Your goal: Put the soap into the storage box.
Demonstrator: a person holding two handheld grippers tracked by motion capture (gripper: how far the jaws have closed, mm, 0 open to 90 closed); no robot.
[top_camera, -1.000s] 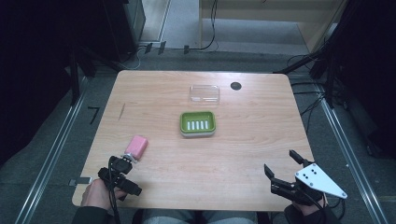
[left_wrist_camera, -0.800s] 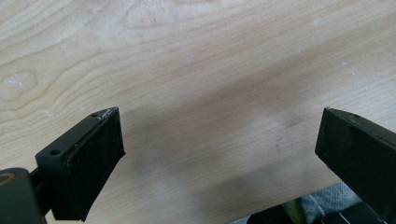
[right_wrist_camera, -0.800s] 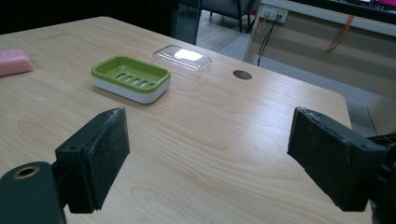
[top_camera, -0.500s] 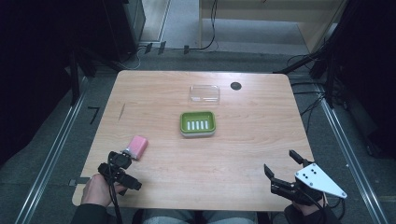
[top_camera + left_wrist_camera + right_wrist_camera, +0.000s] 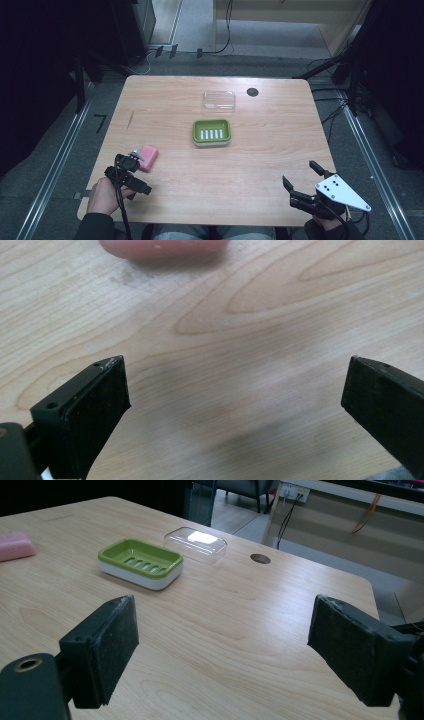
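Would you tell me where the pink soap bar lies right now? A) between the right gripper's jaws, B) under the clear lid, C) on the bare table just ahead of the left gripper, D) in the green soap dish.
C: the pink soap bar lies on the table, just ahead of the open left gripper.

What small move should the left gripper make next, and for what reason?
Probably ease the left gripper forward until the pink soap sits between its jaws: they stand open over bare wood, with the soap just ahead of them.

We see a matt wood-grain table (image 5: 260, 165).
Glossy green plastic dish (image 5: 141, 562), clear shiny lid (image 5: 196, 543), perhaps a spongy pink block (image 5: 148, 157).
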